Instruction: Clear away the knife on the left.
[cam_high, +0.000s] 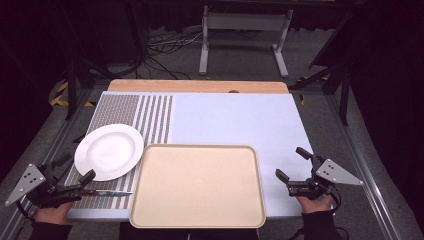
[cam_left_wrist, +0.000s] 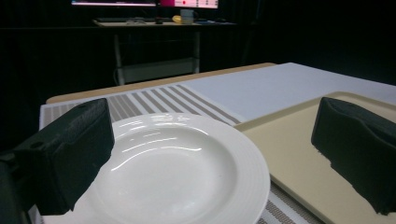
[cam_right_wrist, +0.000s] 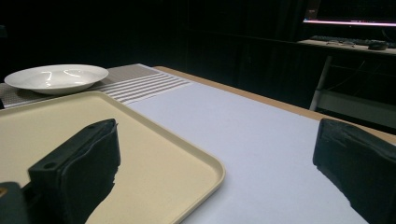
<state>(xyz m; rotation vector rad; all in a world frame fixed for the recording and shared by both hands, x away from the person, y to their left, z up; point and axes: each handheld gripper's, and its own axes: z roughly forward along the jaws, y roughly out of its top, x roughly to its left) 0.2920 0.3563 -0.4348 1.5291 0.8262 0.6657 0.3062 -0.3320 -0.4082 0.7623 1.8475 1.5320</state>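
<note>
- Right now my left tool (cam_high: 75, 170) sits at the near left corner of the counter (cam_high: 235, 120), jaws spread wide with nothing between them; my hand (cam_high: 52, 210) grips it from below the counter's edge.
- Seen along the left tool's own jaws in the left gripper view, the white plate (cam_left_wrist: 177, 172) lies just ahead and between them, untouched, its rim shining under the light.
- From the high view, a knife (cam_high: 107, 193) lies flat on the striped mat (cam_high: 145, 112), just beyond my left tool's nearer jaw, its blade pointing toward the tray; I cannot tell whether the jaw touches the handle.
- That plate (cam_high: 109, 151) rests on the striped mat, its right edge just beside the tray's far left corner.
- My right tool (cam_high: 292, 162) hovers at the near right edge of the counter, jaws likewise spread and empty, held by my right hand (cam_high: 315, 204).
- Along the right tool's jaws in the right gripper view, the pale blue counter surface (cam_right_wrist: 261, 140) stretches ahead, with the tray's corner (cam_right_wrist: 205, 163) to the left of it and the plate (cam_right_wrist: 56, 77) well beyond.
- Between my two tools lies the beige tray (cam_high: 197, 186), bare, at the counter's near edge.
- Beyond the counter, a white metal frame (cam_high: 245, 30) stands on the dark floor (cam_high: 170, 60) with cables (cam_high: 165, 47) beside it.
</note>
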